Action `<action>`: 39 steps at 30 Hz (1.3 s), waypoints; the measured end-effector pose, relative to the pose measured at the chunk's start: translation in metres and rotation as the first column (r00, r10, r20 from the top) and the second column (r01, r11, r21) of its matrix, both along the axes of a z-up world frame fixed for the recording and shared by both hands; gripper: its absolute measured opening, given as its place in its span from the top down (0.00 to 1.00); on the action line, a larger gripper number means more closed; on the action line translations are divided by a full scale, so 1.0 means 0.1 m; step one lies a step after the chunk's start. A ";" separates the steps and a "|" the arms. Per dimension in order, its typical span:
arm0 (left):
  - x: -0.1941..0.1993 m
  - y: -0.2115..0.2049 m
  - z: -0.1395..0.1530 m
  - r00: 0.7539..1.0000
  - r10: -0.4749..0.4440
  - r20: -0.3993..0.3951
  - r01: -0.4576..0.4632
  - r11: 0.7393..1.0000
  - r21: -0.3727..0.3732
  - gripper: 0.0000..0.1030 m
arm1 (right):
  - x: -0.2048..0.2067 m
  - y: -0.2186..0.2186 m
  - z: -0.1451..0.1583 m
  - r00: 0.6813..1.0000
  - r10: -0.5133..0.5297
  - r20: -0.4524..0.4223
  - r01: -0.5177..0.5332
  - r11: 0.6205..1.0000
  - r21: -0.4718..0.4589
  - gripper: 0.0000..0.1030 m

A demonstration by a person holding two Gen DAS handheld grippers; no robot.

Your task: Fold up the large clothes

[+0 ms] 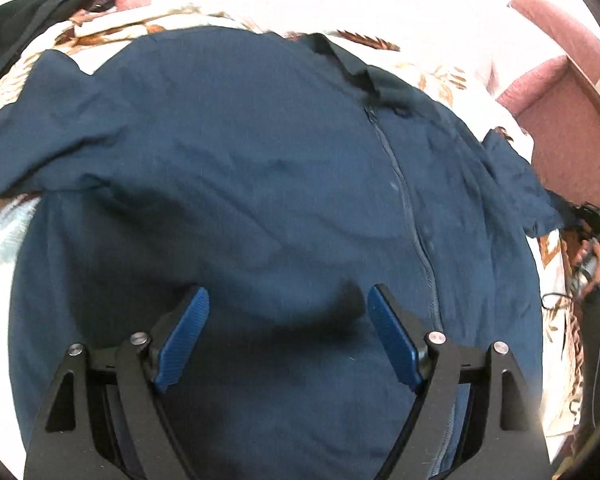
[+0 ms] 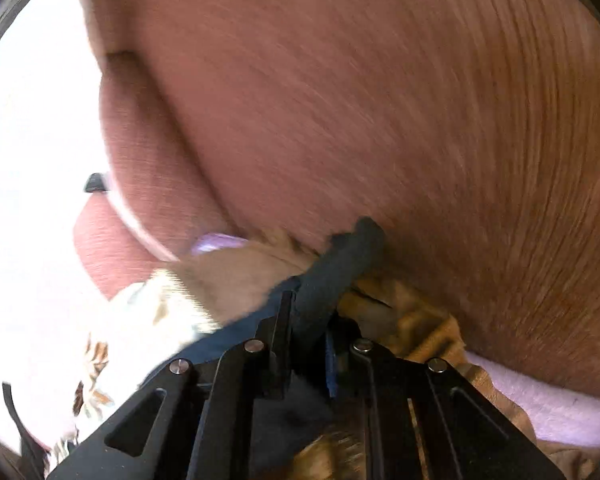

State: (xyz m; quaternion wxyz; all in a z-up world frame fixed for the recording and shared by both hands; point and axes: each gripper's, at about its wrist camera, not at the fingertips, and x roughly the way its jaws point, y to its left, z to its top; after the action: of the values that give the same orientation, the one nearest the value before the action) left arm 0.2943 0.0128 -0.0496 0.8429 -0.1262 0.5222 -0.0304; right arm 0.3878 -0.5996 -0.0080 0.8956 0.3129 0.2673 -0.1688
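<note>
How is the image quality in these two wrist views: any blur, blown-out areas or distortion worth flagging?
Left wrist view: mostly sharp, strong fisheye bulge on the navy jacket, overexposed white at the top, the left gripper casts a shadow on the cloth. Right wrist view: heavy motion blur streaks the pink upholstery, left side blown out, right gripper pinching dark fabric.

Your navy jacket (image 1: 240, 168) is matt, creased cloth; printed bedcover (image 1: 444, 80) soft fabric; pink upholstery (image 2: 380, 120) ribbed, rough-woven.
</note>
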 end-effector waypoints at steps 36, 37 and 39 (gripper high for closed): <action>-0.29 1.66 0.36 0.933 0.338 0.124 -0.329 0.940 -0.089 0.20 | -0.28 5.90 -0.35 0.433 0.873 -0.225 -0.864 0.473 0.170 0.71; -0.29 1.66 0.35 0.934 0.336 0.122 -0.327 0.941 -0.094 0.20 | -0.32 5.90 -0.35 0.433 0.871 -0.233 -0.866 0.474 0.162 0.71; -0.28 1.65 0.34 0.937 0.330 0.115 -0.320 0.942 -0.102 0.20 | -0.45 5.76 -0.25 0.421 0.888 -0.186 -0.876 0.451 0.170 0.62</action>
State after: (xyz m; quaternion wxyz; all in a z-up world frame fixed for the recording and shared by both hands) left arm 0.2662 0.1774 -0.0157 0.8628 -0.2429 0.4362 0.0798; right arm 0.3433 -0.0236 -0.0329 0.8025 0.1235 0.5046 0.2936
